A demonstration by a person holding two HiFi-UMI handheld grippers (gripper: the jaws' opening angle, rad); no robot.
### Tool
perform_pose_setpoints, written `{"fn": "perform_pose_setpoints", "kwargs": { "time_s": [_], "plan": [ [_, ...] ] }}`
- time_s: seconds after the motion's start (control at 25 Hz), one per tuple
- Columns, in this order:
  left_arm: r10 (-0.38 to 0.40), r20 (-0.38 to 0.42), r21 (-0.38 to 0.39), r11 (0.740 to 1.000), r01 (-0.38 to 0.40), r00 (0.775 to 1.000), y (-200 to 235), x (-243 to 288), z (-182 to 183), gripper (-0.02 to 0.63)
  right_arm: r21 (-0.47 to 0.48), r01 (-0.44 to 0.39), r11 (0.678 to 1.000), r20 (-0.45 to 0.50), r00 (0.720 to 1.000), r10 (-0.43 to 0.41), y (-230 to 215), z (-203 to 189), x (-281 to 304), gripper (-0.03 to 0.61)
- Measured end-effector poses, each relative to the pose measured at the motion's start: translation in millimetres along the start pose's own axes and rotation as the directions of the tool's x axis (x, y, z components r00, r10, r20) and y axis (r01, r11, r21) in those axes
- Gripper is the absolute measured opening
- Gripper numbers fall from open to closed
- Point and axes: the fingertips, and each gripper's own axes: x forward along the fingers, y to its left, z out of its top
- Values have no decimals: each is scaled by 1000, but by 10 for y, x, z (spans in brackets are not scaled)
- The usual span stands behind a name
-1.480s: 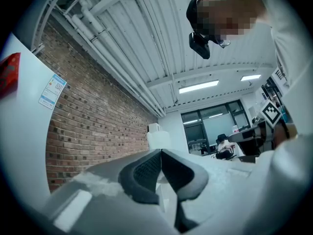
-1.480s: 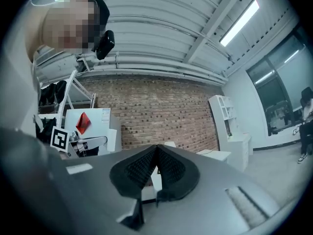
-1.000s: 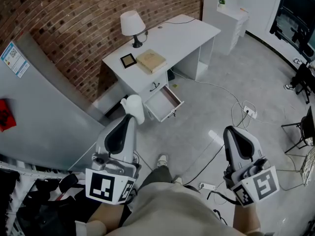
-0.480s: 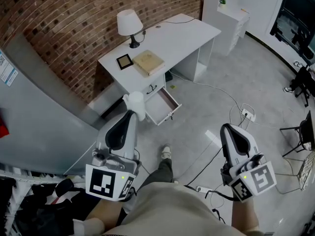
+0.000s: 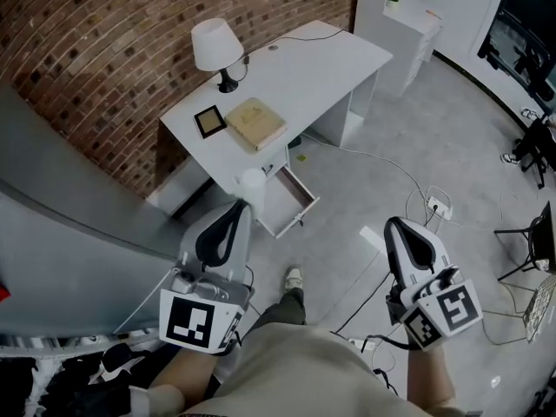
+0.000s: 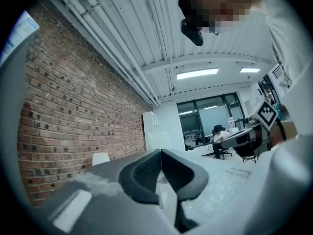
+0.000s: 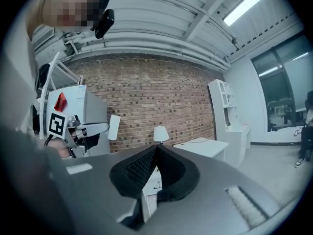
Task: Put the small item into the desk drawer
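Observation:
A white desk (image 5: 326,55) stands against the brick wall, and its drawer (image 5: 291,200) is pulled open toward me. My left gripper (image 5: 244,205) is shut on a small white item (image 5: 253,183), which sticks up past the fingertips. In the head view the item overlaps the desk's front edge, just left of the open drawer. The left gripper view shows the left gripper (image 6: 160,153) with jaws closed and the white item (image 6: 157,139) beyond their tips. My right gripper (image 5: 395,227) is shut and empty, held over the floor well right of the drawer. The right gripper view shows the desk (image 7: 200,146) ahead.
On the desk are a white lamp (image 5: 208,46), a small dark picture frame (image 5: 208,122) and a tan book (image 5: 256,124). Cables and a power strip (image 5: 433,204) lie on the grey floor. A white shelf unit (image 5: 413,24) stands right of the desk. A grey panel (image 5: 78,233) runs on my left.
The desk and drawer have come nearer and slid left in the head view. The left gripper, still holding the white item, now sits right beside the open drawer. The right gripper kept its pose.

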Motion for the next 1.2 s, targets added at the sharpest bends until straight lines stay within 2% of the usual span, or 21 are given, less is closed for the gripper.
{"fn": "perform_pose_setpoints", "kwargs": {
  "time_s": [0.24,0.68,0.8,1.0,1.2],
  "plan": [
    [-76,-95,-38,997,73,993,311,709,-389,5,34,45,998,-57,997,-43,-370,-141,738,3],
    [-184,-249,-48,983,178,951,722,1726,-1314,6,69,83,994,-131,989,-74,-828,-494,1872,3],
    [-206,-291,-45,978,202,934,716,1895,-1572,6,84,86,993,-165,984,-71,-937,-680,2049,3],
    [-232,-373,7,968,252,899,719,2185,-2029,6,104,87,991,-240,969,-59,-1170,-1011,2289,3],
    [-233,-446,9,964,265,864,695,2477,-2474,6,149,75,986,-288,957,-30,-1447,-1305,2501,3]
  ]
}}
